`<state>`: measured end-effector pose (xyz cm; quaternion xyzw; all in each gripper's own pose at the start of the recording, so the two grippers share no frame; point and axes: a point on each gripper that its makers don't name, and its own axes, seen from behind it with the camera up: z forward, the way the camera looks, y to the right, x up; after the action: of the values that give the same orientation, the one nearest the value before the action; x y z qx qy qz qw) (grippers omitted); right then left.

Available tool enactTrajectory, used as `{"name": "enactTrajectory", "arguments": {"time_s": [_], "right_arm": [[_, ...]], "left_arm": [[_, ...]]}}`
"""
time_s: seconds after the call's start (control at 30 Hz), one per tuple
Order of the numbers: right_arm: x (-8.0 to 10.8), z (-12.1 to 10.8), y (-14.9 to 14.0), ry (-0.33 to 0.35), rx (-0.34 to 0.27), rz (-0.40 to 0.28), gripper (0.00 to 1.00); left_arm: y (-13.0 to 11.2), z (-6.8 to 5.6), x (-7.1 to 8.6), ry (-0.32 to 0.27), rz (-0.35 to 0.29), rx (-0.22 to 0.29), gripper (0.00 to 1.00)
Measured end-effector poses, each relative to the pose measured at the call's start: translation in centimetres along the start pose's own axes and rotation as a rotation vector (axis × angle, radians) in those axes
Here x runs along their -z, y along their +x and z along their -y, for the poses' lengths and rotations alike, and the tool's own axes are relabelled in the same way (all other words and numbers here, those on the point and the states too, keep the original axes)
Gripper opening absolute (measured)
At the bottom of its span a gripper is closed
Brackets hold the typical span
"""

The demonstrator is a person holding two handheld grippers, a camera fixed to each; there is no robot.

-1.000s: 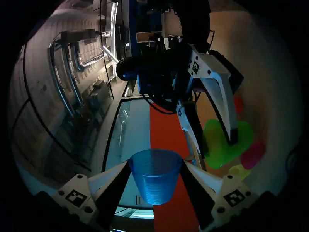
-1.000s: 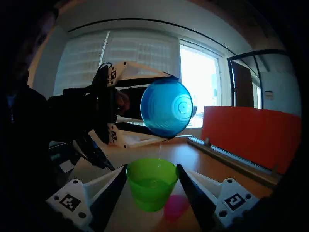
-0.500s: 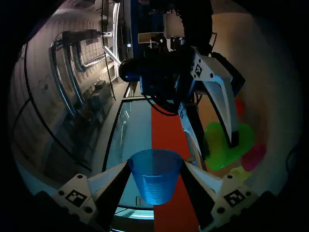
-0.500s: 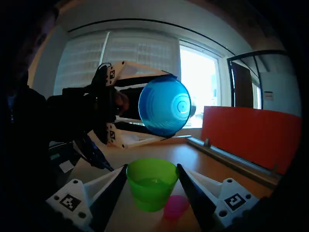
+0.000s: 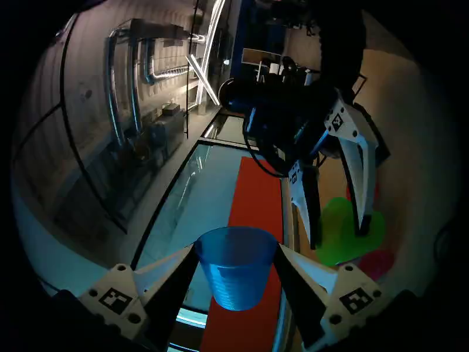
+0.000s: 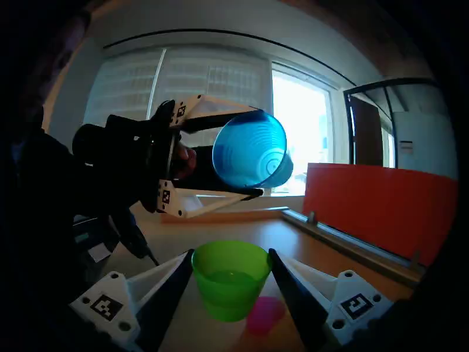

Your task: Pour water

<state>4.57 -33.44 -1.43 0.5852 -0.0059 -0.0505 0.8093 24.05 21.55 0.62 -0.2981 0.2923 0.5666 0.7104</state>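
Left gripper view: the left gripper (image 5: pixel 234 251) clamps the blue cup (image 5: pixel 235 276) from both sides; ahead, the right gripper (image 5: pixel 339 237) pinches the green cup (image 5: pixel 347 247) (fingers on both walls). Right gripper view: the blue cup hangs above the green cup, axis near horizontal, base toward the right gripper; the trickle visible 1 s ago has stopped, and the cup has begun righting.

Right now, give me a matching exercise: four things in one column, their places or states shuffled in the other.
Things:
1. blue cup
2. green cup
3. pink cup
4. red panel

States:
A. standing on the table
B. upright along the table's edge
C. tipped on its side in the left gripper
D. water inside, in the right gripper

Pairs: 1-C, 2-D, 3-A, 4-B
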Motion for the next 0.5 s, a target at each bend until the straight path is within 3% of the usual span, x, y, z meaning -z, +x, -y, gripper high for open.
{"name": "enactTrajectory", "arguments": {"time_s": [0.5], "right_arm": [[0.3, -0.2, 0.2, -0.014, 0.009, -0.008, 0.94]], "left_arm": [[-1.8, 0.1, 0.4, 0.008, 0.026, 0.331, 0.87]]}}
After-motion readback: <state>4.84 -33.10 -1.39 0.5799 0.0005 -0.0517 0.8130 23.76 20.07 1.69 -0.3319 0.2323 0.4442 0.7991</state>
